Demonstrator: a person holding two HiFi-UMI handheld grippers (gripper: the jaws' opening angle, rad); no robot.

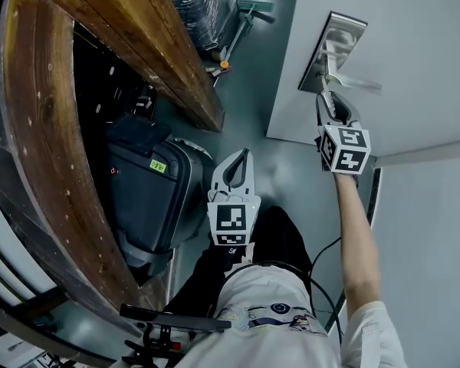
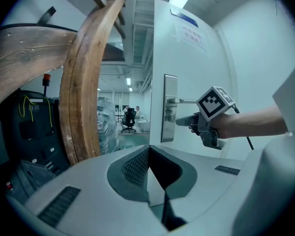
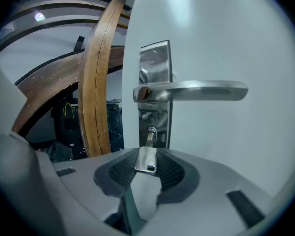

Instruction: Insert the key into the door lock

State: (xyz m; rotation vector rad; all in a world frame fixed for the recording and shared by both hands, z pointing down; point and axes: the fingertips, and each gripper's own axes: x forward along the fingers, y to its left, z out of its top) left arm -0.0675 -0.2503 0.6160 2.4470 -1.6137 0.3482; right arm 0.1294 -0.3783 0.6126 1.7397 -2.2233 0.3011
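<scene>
key axis: I'm reading the key [image 3: 146, 157] as running lengthwise away from the right gripper's camera. The blade is leading toward the door [image 3: 226, 43] and the head trailing. It's leaning slightly right toward the tip.
key tip: it's sitting at the keyhole [image 3: 151, 131], low on the lock plate [image 3: 155, 63] and below the lever handle [image 3: 196, 90]. I can't tell how deep it's going in.
key vs tool: the flat head is lying between the 2 pads at the very tips of the right gripper [image 1: 324, 98]. Its broad face is turned up to the camera and its edges are facing the pads.
right gripper: the jaws are standing at a narrow gap, pinching the key's head by its edges.
left gripper [image 2: 147, 154]: the jaws are pressing together with nothing between them. It's hanging low in front of the person's torso, well apart from the door.
head view only: it's giving me both grippers at once, with the arm [image 1: 356, 236] reaching out to the plate. The key is too small to make out there.
left gripper view only: it's showing the right gripper side-on, nose at the plate just under the handle. The wooden arch [image 2: 81, 82] is standing left of the door edge.
right gripper view only: it's the 1 view showing me the key and keyhole together.
</scene>
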